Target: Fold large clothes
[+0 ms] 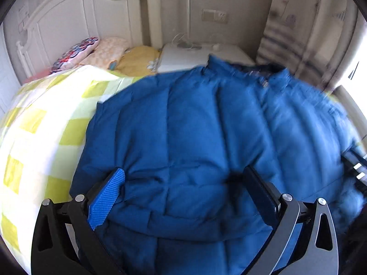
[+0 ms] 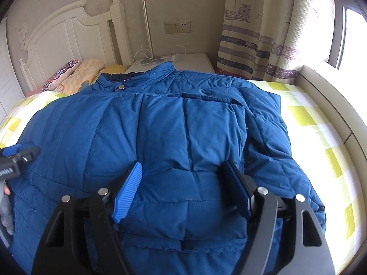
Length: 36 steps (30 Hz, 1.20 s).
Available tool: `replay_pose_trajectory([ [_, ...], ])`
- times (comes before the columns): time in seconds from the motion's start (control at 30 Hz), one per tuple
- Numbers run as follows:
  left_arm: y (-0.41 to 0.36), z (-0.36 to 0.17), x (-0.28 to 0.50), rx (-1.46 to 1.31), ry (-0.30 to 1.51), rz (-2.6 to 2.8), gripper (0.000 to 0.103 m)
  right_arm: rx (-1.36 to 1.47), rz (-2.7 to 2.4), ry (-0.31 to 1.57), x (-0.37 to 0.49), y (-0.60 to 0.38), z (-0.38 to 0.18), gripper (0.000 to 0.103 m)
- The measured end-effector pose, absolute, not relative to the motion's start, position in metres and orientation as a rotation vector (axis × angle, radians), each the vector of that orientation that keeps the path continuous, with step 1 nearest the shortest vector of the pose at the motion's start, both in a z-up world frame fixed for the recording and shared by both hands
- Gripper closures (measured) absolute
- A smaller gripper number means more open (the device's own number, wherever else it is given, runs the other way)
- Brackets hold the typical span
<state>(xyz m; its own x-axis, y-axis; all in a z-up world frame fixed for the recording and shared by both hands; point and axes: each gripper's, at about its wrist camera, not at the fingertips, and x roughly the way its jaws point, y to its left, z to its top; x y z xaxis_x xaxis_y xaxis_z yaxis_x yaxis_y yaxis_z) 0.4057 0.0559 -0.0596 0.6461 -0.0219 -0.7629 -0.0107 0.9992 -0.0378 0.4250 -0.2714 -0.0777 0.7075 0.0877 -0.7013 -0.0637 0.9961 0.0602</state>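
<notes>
jacket point(image 2: 165, 126): blue puffer, flat on the checked bedspread point(image 2: 321, 119), collar point(image 2: 160, 71) at the far end from both sets of fingers, hem nearest them
long axis: runs straight away from the fingers, hem to collar, toward the headboard point(image 2: 75, 29)
right gripper point(image 2: 183, 190): jaws wide apart, hem-end panel lies between and under the blue pads point(image 2: 128, 192), pads not pressing on it, nothing held
left gripper point(image 1: 183, 194): jaws also wide, quilted fabric bulges up between the fingers; pads look clear of it, so no grip; view is motion-blurred
sleeve point(image 2: 282, 160): lies just outside the right gripper's right finger, along the jacket's side toward the window edge of the bed
left side of jacket: left gripper shows in the right view at the far left edge point(image 2: 18, 158), over that side panel
nearer hand: right is nearer the sleeve; left is nearer the opposite edge
judged next move: each hand takes its own side near the hem and folds inward across the long axis
risk: puffy fill is thick, a shallow pinch may slip
</notes>
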Motion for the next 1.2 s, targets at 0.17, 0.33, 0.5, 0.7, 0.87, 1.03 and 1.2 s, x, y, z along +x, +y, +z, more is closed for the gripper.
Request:
replay_pose_trajectory([
  [0.17, 0.052, -0.032, 0.461, 0.070, 0.838, 0.042, 0.005, 0.029, 0.083, 0.779, 0.425, -0.273, -0.077, 0.030],
  [0.33, 0.096, -0.078, 0.513, -0.158, 1.041, 0.066, 0.004, 0.030, 0.087, 0.777, 0.426, -0.273, -0.077, 0.030],
  [0.5, 0.064, -0.045, 0.489, -0.059, 0.908, 0.076, 0.005, 0.032, 0.090, 0.775, 0.426, -0.274, -0.077, 0.030],
  [0.7, -0.045, -0.023, 0.476, 0.075, 0.874, -0.155, 0.005, 0.032, 0.090, 0.775, 0.426, -0.274, -0.077, 0.030],
  [0.87, -0.072, -0.076, 0.490, 0.120, 0.965, -0.123, 0.004, 0.043, 0.096, 0.774, 0.426, -0.275, -0.076, 0.029],
  [1.03, -0.032, -0.044, 0.436, 0.056, 0.832, -0.127, 0.005, 0.056, 0.104, 0.771, 0.427, -0.277, -0.076, 0.029],
  [1.2, 0.033, -0.043, 0.383, -0.020, 0.822, -0.050, 0.005, 0.056, 0.105, 0.767, 0.428, -0.277, -0.077, 0.029],
])
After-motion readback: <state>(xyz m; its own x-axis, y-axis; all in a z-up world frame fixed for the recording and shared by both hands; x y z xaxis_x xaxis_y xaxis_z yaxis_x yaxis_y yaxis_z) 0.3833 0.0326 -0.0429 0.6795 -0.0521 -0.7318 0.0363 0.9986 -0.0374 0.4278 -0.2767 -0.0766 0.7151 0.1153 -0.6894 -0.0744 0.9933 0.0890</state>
